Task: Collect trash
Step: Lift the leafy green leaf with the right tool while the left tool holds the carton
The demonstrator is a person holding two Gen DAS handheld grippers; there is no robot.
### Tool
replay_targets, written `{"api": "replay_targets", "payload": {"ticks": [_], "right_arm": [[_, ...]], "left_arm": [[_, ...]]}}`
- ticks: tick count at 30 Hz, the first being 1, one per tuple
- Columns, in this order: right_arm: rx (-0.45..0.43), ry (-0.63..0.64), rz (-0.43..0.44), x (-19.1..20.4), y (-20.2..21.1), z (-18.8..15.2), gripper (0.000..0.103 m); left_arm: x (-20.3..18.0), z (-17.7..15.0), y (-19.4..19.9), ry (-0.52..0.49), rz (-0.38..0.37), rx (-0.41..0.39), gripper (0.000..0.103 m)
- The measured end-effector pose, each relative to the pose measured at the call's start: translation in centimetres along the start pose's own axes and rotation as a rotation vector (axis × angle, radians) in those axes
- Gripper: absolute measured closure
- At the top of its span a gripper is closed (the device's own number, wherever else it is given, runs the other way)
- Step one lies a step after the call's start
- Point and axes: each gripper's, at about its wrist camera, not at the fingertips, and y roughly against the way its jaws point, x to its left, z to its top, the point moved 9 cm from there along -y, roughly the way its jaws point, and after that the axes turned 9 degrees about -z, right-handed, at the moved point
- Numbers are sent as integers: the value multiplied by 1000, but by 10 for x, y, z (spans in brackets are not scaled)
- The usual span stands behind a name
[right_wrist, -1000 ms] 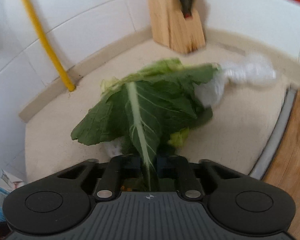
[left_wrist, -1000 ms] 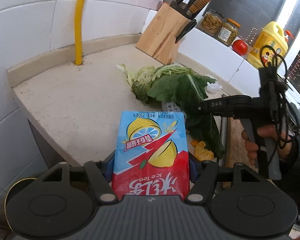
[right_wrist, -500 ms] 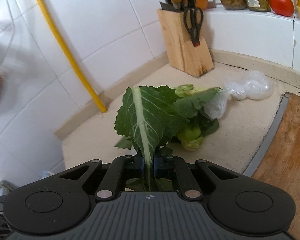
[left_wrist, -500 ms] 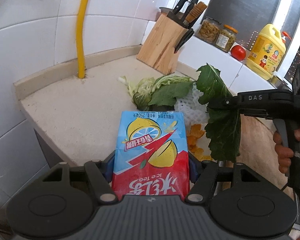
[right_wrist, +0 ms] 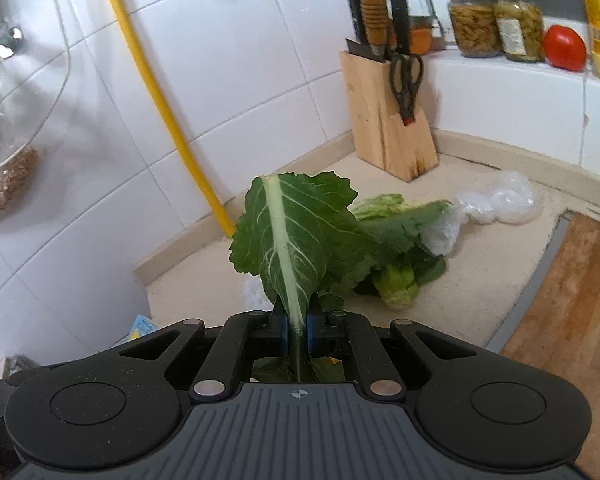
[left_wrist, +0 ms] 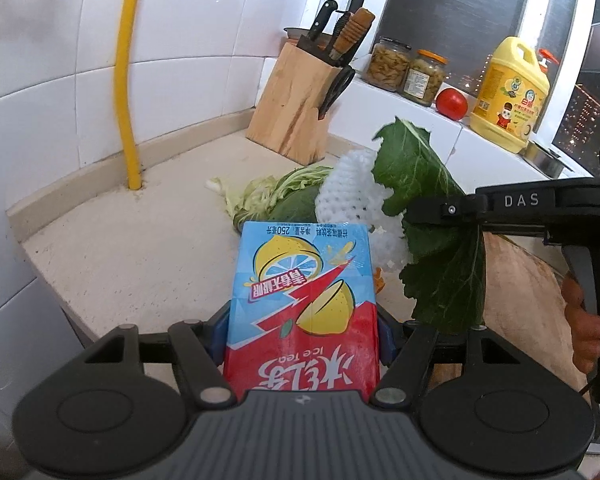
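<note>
The ice tea carton point(left_wrist: 302, 304) sits clamped between the two fingers of the left gripper point(left_wrist: 303, 332), held off the countertop point(left_wrist: 132, 248) with its printed face up and its far end pointing toward the leaf pile; the jaws are closed onto its sides and it looks squarely seated. The right gripper point(right_wrist: 297, 326) is pinched nearly shut on the pale stalk of a large green leaf point(right_wrist: 296, 236), which stands up from the fingers in the right wrist view and hangs limp below the fingers in the left wrist view point(left_wrist: 440, 240), with a white foam net point(left_wrist: 352, 200) just behind it; whether the net is caught up with the leaf or merely lying behind it cannot be told. More trash remains on the counter: cabbage scraps point(right_wrist: 392, 276) and a crumpled clear plastic bag point(right_wrist: 496, 204) near the knife block point(right_wrist: 388, 120). No bin is visible in either view, so the step in hand appears to be carrying both loads to one. To do it well, both grips should be kept firm and level, the leaf carried clear of the counter so it does not drag or tear at the stalk, and each gripper opened only once it is over the bin
</note>
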Motion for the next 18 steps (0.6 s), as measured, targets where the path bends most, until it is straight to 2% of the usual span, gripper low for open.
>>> {"api": "replay_targets", "payload": {"ticks": [9,18], "right_arm": [[-36,10,8,9,13,2,92],[-26,5,5,14,10,-3,92]], "left_arm": [[5,-1,9,1,15,-21,42],[8,-3,24,12,37,-41,42]]}}
